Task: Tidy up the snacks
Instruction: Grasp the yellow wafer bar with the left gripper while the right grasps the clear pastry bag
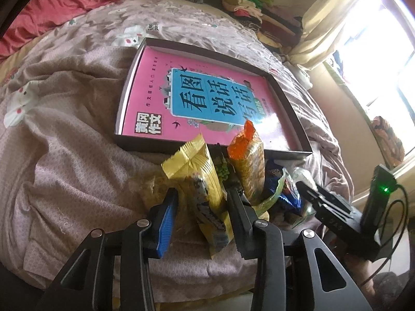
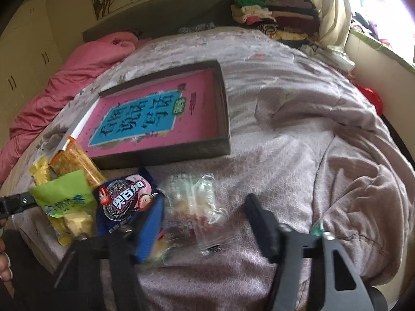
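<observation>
Left claw (image 1: 202, 199) low centre of left view, fingers narrowed around yellow snack packet (image 1: 205, 189), packet upright between them, touching right finger; gap at blue pad side, so firm grip cannot be told. Orange packet (image 1: 247, 165) just beside, right. Shallow box (image 1: 293, 106) with pink book (image 1: 207, 101) inside lies behind on bed (image 1: 64, 155).

Right claw (image 2: 205, 220) spread wide over clear wrapper (image 2: 192, 207), holding nothing. Blue cookie packet (image 2: 124, 202) at left finger; green packet (image 2: 63, 197) further left.
</observation>
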Motion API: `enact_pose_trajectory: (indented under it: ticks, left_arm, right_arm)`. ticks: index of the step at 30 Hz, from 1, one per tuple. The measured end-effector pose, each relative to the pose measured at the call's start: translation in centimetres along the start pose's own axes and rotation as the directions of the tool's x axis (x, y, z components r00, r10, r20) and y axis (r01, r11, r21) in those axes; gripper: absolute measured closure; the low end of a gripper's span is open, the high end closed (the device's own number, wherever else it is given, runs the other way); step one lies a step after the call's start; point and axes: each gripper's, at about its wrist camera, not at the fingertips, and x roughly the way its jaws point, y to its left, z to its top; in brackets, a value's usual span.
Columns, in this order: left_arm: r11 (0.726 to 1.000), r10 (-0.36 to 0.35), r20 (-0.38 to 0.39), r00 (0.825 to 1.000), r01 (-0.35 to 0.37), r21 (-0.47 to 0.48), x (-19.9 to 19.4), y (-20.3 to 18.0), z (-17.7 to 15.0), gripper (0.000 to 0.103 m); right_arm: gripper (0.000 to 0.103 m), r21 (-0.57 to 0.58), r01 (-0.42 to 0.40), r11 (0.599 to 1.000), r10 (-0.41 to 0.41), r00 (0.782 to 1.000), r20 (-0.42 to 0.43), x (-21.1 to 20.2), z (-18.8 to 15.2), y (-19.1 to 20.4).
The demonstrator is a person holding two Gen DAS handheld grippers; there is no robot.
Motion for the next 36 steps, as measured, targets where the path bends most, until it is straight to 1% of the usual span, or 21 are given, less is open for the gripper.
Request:
enact_pose_trajectory:
  ticks: [2, 4, 5, 7, 8, 10, 15, 20, 24, 30, 36]
  left_arm:
    - [1.000, -0.009, -0.003, 1.000, 0.009, -0.010, 0.1, 0.2, 0.2, 0.063]
    - [1.000, -0.018, -0.005, 1.000, 0.018, -0.019, 0.3, 0.4, 0.3, 0.064]
    - [1.000, -0.022, -0.004, 1.000, 0.021, -0.021, 0.3, 0.4, 0.4, 0.066]
    - [0.999, -0.033, -0.004, 0.999, 0.033, -0.029, 0.3, 0.6, 0.4, 0.073]
    - [0.998, -0.045, -0.005, 0.999, 0.045, -0.034, 0.4, 0.7, 0.5, 0.079]
    - [0.996, -0.077, -0.016, 0.997, 0.076, -0.047, 0.6, 1.0, 0.6, 0.082]
    - [0.996, -0.085, 0.006, 0.996, 0.085, -0.028, 0.1, 0.7, 0.5, 0.085]
    - [0.994, -0.110, 0.052, 0.993, 0.111, -0.019, -1.6, 0.5, 1.0, 0.085]
    - [0.993, -0.111, 0.100, 0.989, 0.114, -0.021, -3.1, 0.8, 1.6, 0.085]
    - [0.995, -0.095, 0.177, 0.980, 0.101, -0.024, -5.2, 1.1, 3.3, 0.085]
    - [0.997, -0.066, 0.224, 0.972, 0.074, -0.027, -6.0, 1.5, 4.8, 0.085]
  right_arm:
    - [0.053, 0.009, -0.034, 0.999, 0.034, 0.999, -0.001, 0.3, -0.1, -0.2]
    - [0.056, 0.002, -0.049, 0.999, 0.049, 0.999, 0.011, 0.1, -0.2, -0.3]
    - [0.058, -0.001, -0.055, 0.998, 0.055, 0.998, 0.015, 0.1, -0.2, -0.2]
    - [0.058, -0.007, -0.057, 0.998, 0.057, 0.998, 0.030, -0.2, -0.2, -0.1]
    - [0.059, -0.009, -0.060, 0.998, 0.060, 0.998, 0.036, -0.3, -0.1, -0.1]
    - [0.059, -0.008, -0.057, 0.998, 0.058, 0.997, 0.049, -0.5, -0.1, -0.1]
    - [0.059, -0.010, -0.051, 0.999, 0.052, 0.995, 0.091, -1.3, 0.1, -0.2]
    - [0.059, -0.019, -0.056, 0.998, 0.059, 0.987, 0.147, -2.6, 0.3, -0.1]
    - [0.059, -0.031, -0.057, 0.998, 0.062, 0.981, 0.185, -3.4, 0.7, 0.4]
    - [0.059, -0.027, -0.066, 0.997, 0.070, 0.972, 0.225, -4.2, 1.2, 0.4]
    - [0.059, -0.022, -0.078, 0.997, 0.081, 0.962, 0.261, -4.5, 2.2, 0.6]
